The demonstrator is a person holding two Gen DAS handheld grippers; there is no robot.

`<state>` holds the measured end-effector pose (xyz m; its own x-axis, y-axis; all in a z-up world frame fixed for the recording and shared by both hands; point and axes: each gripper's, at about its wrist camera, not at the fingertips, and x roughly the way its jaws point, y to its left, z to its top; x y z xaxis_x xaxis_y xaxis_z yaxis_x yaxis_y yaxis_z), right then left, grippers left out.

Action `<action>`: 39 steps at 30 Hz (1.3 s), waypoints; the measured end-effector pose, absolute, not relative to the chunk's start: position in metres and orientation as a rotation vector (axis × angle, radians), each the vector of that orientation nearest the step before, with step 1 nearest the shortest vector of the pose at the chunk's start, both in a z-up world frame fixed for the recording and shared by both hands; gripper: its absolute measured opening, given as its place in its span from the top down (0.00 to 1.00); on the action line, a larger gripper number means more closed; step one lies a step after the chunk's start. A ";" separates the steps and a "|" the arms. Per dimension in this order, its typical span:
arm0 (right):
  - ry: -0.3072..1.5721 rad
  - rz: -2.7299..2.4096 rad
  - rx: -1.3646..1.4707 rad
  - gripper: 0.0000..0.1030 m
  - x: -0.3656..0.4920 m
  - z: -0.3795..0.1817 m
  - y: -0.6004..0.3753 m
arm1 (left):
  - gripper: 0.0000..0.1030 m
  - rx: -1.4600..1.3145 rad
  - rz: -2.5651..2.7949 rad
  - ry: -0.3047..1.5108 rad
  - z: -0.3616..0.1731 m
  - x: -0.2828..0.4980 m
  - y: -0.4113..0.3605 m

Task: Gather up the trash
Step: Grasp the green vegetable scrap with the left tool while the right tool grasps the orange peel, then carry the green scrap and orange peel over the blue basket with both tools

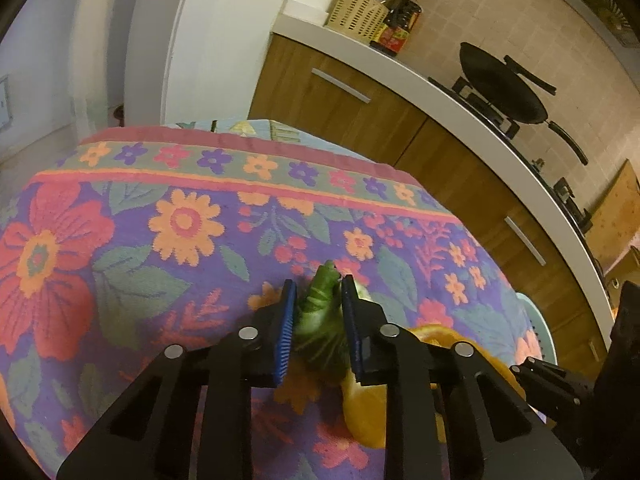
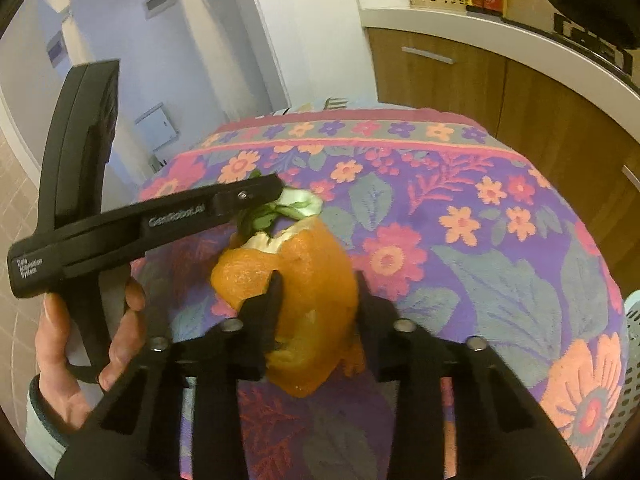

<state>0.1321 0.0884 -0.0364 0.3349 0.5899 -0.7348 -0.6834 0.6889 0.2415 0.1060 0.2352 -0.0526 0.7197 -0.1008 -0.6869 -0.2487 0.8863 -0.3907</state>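
A green vegetable scrap [image 1: 320, 316] lies on the floral tablecloth [image 1: 160, 240], pinched between the blue pads of my left gripper [image 1: 318, 292]. In the right wrist view the scrap [image 2: 288, 210] shows pale and green under the left gripper [image 2: 260, 194], which reaches in from the left. A large orange peel [image 2: 304, 300] sits just in front of the scrap, and my right gripper [image 2: 318, 280] is closed on its sides. The peel also shows in the left wrist view [image 1: 368, 408], low and right of the scrap.
A pale perforated bin rim [image 2: 632, 344] stands at the table's right edge, also seen in the left wrist view [image 1: 540, 328]. Behind the table run wooden cabinets [image 1: 360, 96] under a white counter with a basket [image 1: 358, 10], bottles and a black wok [image 1: 500, 84].
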 end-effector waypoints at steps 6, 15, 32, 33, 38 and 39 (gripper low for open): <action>0.881 0.844 -0.055 0.78 0.130 -0.029 0.070 | 0.85 -0.498 0.078 0.742 -0.040 0.092 0.230; 0.867 0.827 0.040 0.79 0.128 -0.022 0.019 | 0.85 -0.495 0.001 0.676 -0.013 0.067 0.207; 0.743 0.671 0.182 0.80 0.117 0.008 -0.131 | 0.85 -0.340 -0.223 0.649 0.035 0.083 0.084; 0.735 0.651 0.193 0.80 0.118 0.009 -0.143 | 0.85 -0.333 -0.234 0.650 0.036 0.085 0.077; 0.734 0.539 0.252 0.80 0.129 0.004 -0.198 | 0.85 -0.295 -0.321 0.666 0.038 0.104 0.030; 0.736 0.514 0.263 0.80 0.132 0.002 -0.209 | 0.85 -0.285 -0.332 0.670 0.038 0.107 0.021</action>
<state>0.1316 -0.2089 0.0023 0.6256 0.5321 -0.5705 -0.3524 0.8452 0.4019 0.1070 0.0211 0.0384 0.7352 -0.3879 -0.5559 0.2066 0.9093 -0.3612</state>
